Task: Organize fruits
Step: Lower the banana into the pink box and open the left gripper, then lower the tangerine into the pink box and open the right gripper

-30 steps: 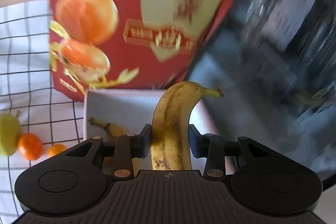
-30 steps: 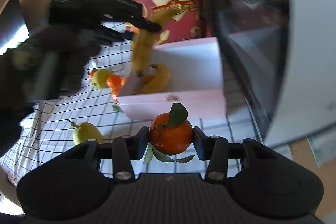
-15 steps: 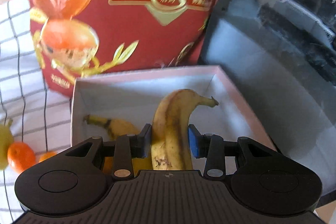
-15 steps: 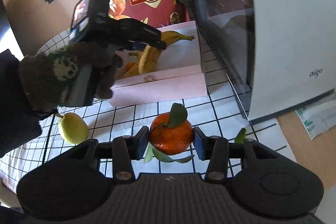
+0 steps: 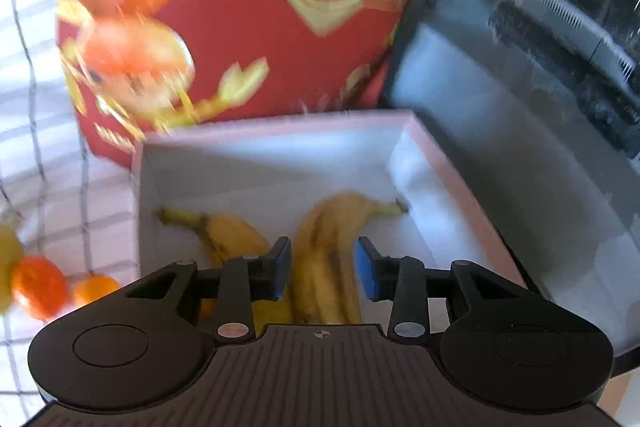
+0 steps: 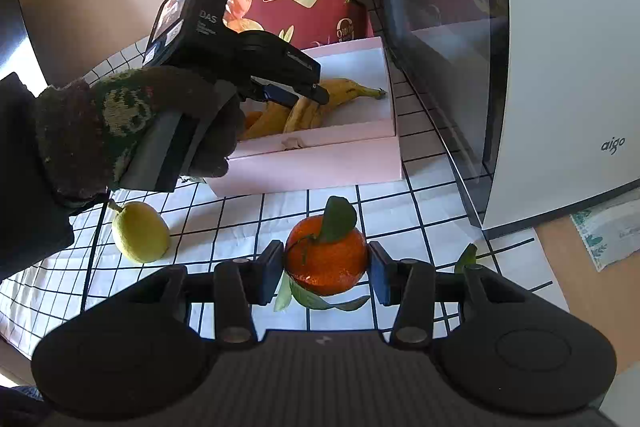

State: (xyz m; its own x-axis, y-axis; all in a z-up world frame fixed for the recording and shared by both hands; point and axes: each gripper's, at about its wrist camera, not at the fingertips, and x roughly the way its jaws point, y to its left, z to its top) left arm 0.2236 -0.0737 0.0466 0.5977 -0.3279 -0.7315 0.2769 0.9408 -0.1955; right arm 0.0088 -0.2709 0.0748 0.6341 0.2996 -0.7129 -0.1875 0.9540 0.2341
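**Releasing the banana into the pink box**

Your left gripper [image 5: 324,269] is over the pink box [image 5: 460,179] with its fingers parted. Narrow gaps show on both sides of the banana [image 5: 328,247], so nothing is clamped. The banana lies on the box floor, stem toward the far right corner, beside a second banana [image 5: 228,235].

1. Widen the fingers further before you move, so the blue pads [image 5: 366,273] do not drag the peel.
2. Withdraw straight back and up along the finger axis. A sideways sweep would likely roll the banana against its neighbour.
3. Clear the near wall of the box before you turn toward the loose fruit.

Your right gripper [image 6: 326,273] brackets the leafed mandarin [image 6: 326,255] on the checked cloth [image 6: 420,195]. Its fingers sit just beside the fruit; firm contact cannot be confirmed.

**Count**

- Bananas in the box: two clearly visible; the right wrist view suggests more, partly hidden by the left gripper.
- Small oranges left of the box: two [image 5: 38,287] and [image 5: 96,289].
- Leafed mandarin: one.
- Yellow-green pears: one [image 6: 140,231]. The yellow-green edge in the left wrist view may be another.
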